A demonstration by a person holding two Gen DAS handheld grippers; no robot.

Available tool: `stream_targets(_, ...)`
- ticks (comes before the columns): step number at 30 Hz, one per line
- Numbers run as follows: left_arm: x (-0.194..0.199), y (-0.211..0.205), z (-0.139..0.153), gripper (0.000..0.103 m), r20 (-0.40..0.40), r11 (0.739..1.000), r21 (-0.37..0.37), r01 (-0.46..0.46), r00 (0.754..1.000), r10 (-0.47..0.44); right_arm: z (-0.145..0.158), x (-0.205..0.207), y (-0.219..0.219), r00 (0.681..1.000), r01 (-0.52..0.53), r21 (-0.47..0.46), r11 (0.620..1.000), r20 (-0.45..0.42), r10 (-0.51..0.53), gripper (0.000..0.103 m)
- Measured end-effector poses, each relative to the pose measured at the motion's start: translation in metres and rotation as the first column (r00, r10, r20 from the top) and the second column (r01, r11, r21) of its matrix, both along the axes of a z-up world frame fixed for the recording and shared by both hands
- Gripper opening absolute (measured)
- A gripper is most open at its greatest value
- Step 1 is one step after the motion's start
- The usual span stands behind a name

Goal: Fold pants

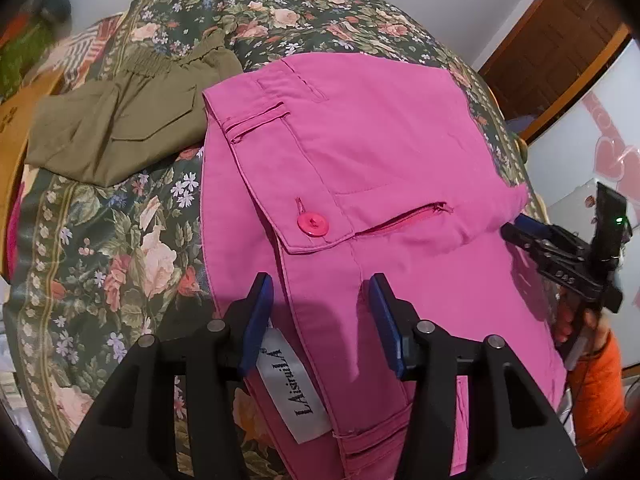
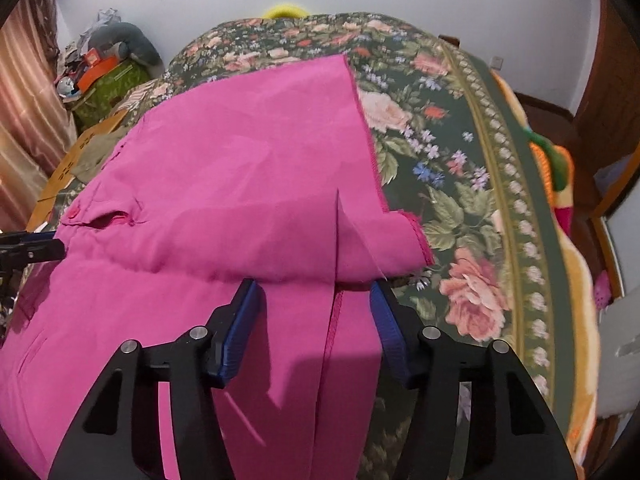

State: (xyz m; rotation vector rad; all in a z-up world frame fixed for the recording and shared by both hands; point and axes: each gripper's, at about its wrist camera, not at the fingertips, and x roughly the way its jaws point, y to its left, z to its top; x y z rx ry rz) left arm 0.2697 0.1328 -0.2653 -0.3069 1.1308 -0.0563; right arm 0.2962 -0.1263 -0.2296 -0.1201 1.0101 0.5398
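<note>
Pink pants [image 1: 380,152] lie folded over on a floral bedspread [image 1: 108,240]; a buttoned back pocket flap [image 1: 310,224] and a white brand label [image 1: 296,392] show. My left gripper [image 1: 320,300] is open above the waist end, fabric between its blue pads. The right gripper shows at the right edge of the left wrist view [image 1: 516,236], at the pants' fold. In the right wrist view the pants [image 2: 240,168] have their legs folded back, and my right gripper [image 2: 316,304] is open over the hem end. The left gripper's tip [image 2: 36,250] shows at the left.
Folded olive-green pants [image 1: 116,124] lie on the bed beyond the pink ones. A wooden door [image 1: 560,52] and white wall are at the right. Clutter with a grey plush [image 2: 120,44] and a green bag stands by a curtain [image 2: 28,120]. The bed's edge [image 2: 560,240] runs along the right.
</note>
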Motion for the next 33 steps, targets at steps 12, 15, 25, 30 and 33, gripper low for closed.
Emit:
stream_targets(12, -0.006, -0.031, 0.002, 0.016, 0.051, 0.939, 0.327, 0.103, 0.991, -0.126, 0.004, 0.001, 0.0, 1.0, -0.006, 0.023, 1.0, 0.0, 0.006, 0.007)
stream_targets(15, 0.001, -0.029, -0.001, 0.016, 0.033, 0.927, 0.353, 0.126, 0.989, -0.147, 0.002, -0.002, 0.0, 1.0, -0.004, 0.006, 1.0, -0.006, 0.004, 0.006)
stream_targets(25, 0.023, -0.007, -0.013, 0.009, 0.015, 0.948, 0.311, 0.067, 0.997, -0.076, -0.004, -0.009, -0.015, 0.996, 0.055, 0.071, 0.996, -0.075, -0.05, 0.003)
stream_targets(30, 0.016, -0.007, -0.008, 0.009, 0.004, 0.954, 0.289, 0.073, 0.997, -0.077, -0.001, -0.008, -0.022, 0.993, 0.051, 0.106, 0.993, -0.112, -0.039, 0.005)
stream_targets(33, 0.007, -0.007, -0.001, 0.011, 0.005, 0.956, 0.284, 0.075, 0.997, -0.08, 0.008, -0.017, -0.026, 0.994, 0.045, 0.064, 0.997, -0.102, -0.038, 0.006)
